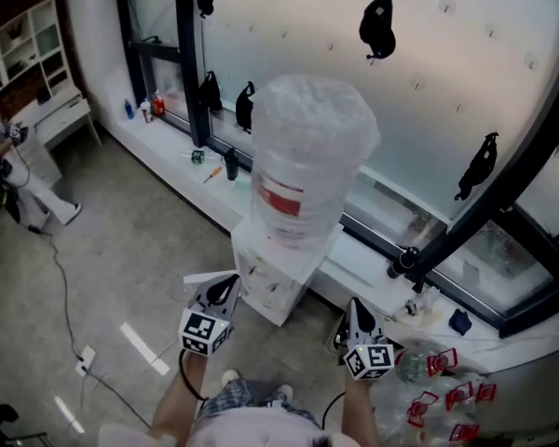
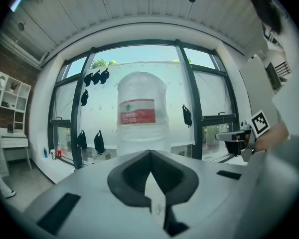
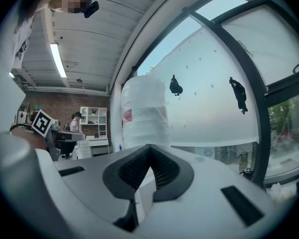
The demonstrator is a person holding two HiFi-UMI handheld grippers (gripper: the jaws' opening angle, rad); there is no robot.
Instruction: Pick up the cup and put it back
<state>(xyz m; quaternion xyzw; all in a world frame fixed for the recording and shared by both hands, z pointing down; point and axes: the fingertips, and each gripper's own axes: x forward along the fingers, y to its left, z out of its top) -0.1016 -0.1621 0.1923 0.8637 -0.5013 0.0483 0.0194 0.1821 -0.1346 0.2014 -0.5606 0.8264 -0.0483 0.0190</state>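
We see a big water bottle [image 1: 307,156] at centre, atop a white dispenser [image 1: 275,282]. A black bag [image 1: 377,26] hangs on the window [image 1: 447,110] at 1 o'clock. A shelf [image 1: 28,54] stands at 10 o'clock, a person [image 1: 9,161] at 9, and red-labelled bottles [image 1: 443,389] lie at 5.

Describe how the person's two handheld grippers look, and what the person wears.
Both the left gripper and the right gripper have pale grey bodies with dark pads that form a V. Each carries a cube bearing black-and-white square markers. A thin dark cable loops beside the left one. The person wears checked shorts, a light top and white shoes.
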